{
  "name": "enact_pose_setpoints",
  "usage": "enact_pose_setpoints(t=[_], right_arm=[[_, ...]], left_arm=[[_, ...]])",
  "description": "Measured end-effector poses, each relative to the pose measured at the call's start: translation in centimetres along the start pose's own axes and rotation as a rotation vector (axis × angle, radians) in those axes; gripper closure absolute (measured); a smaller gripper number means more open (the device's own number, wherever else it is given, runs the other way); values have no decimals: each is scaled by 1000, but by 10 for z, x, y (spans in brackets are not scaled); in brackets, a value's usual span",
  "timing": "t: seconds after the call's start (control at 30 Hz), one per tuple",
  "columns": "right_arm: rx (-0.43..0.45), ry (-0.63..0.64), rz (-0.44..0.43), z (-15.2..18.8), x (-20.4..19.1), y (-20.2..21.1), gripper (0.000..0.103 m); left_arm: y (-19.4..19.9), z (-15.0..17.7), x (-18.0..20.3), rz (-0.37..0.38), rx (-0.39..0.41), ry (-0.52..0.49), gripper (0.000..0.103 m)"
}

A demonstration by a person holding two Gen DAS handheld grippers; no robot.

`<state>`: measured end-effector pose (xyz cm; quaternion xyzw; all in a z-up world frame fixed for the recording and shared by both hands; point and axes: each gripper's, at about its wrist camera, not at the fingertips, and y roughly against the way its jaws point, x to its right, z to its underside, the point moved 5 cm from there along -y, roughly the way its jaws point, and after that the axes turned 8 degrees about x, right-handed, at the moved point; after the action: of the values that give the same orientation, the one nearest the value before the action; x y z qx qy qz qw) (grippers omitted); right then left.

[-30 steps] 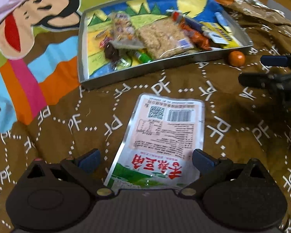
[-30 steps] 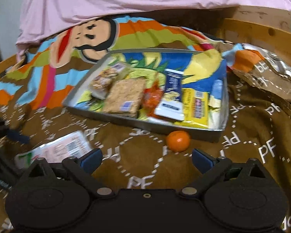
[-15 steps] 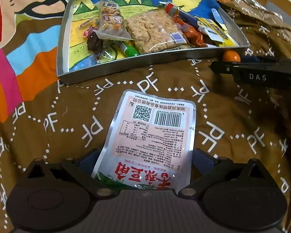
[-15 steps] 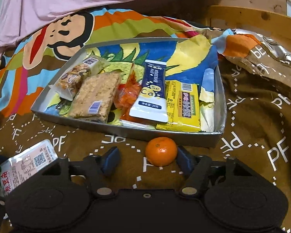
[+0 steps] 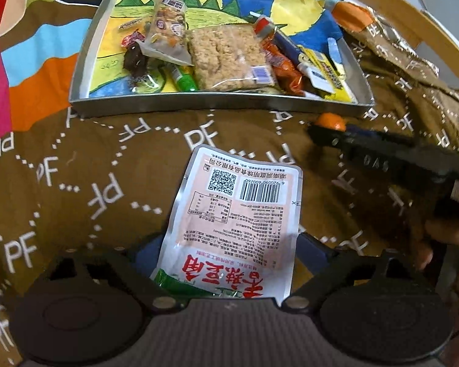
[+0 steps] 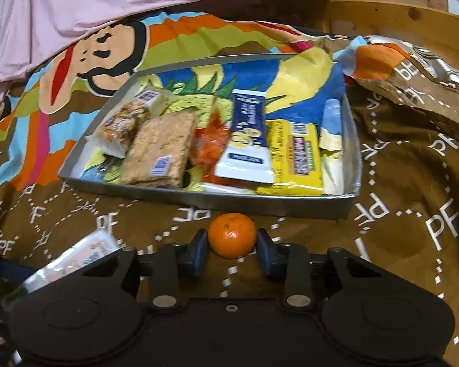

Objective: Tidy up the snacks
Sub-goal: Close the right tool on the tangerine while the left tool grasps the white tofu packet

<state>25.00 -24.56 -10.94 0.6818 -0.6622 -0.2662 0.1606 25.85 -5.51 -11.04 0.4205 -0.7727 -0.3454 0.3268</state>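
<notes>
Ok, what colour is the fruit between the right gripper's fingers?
Orange; the mandarin shows best in the right wrist view.

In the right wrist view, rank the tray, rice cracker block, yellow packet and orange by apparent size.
1. tray
2. rice cracker block
3. yellow packet, close to the block, unsure
4. orange, smallest despite being nearest

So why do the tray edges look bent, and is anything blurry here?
Fisheye lenses: in the left wrist view the tray rim bows and corners go dark. There the right gripper smears; the packet print stays sharp. In the right wrist view the packet blurs, while the orange is crisp.
</notes>
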Motion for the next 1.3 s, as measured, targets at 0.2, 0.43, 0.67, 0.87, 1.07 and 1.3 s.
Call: enact_pose_setpoints(t=[0.2,0.43,0.67,0.87,1.07,1.3], right_arm=[[-16,4,-33,3,-11,10,67],[-32,1,-53,5,-16,15,67],[-40,11,-53,6,-15,10,67],[-46,43,-63,7,-21,14,67],[-56,62,-73,11,-27,21,67],[-60,61,-75,11,-27,21,67]], left_arm=[[2,1,4,-15,18,34,15],[-5,7,8,-35,-12,-24,8],[-8,10,14,-48,0,-68,8],[5,4,14,-41,27,-13,25],[8,3,6,-63,19,38,63],[6,4,-11,-23,-3,161,59]])
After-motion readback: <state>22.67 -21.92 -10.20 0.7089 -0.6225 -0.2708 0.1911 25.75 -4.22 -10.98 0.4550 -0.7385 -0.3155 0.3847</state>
